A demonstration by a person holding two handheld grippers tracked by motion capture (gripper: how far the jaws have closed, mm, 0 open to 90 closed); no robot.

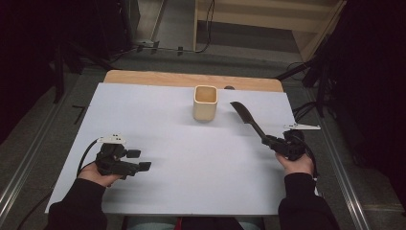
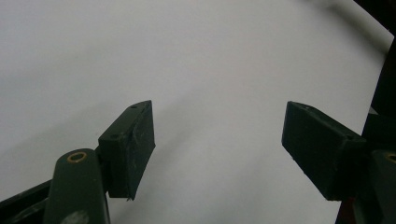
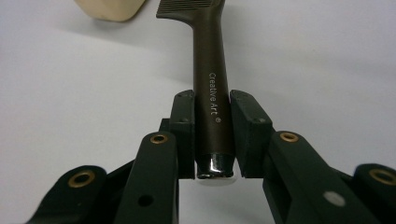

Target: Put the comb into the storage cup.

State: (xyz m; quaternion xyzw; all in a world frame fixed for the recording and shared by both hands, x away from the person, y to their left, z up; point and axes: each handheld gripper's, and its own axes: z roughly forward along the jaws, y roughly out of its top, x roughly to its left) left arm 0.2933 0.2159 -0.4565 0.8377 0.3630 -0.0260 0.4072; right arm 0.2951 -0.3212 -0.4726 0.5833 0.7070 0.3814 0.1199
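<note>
A dark comb (image 1: pixel 245 116) with a long handle points from my right gripper (image 1: pixel 271 142) toward the cream square cup (image 1: pixel 205 102) at the table's far middle. In the right gripper view the jaws clamp the comb's handle (image 3: pixel 211 98) from both sides, near its glossy end, and the comb's teeth reach toward the cup (image 3: pixel 112 8) at the top. My left gripper (image 1: pixel 139 160) rests at the front left on the white sheet (image 1: pixel 158 124), held in a hand. Its jaws stand wide apart, with bare white sheet (image 2: pixel 219 93) between the fingers (image 2: pixel 133 144).
The white sheet covers most of a wooden table, whose bare edge (image 1: pixel 191 79) shows at the back. Metal rails (image 1: pixel 28 158) run along both sides of the table. Cables (image 1: pixel 301 111) and dark stands lie on the floor behind and to the right.
</note>
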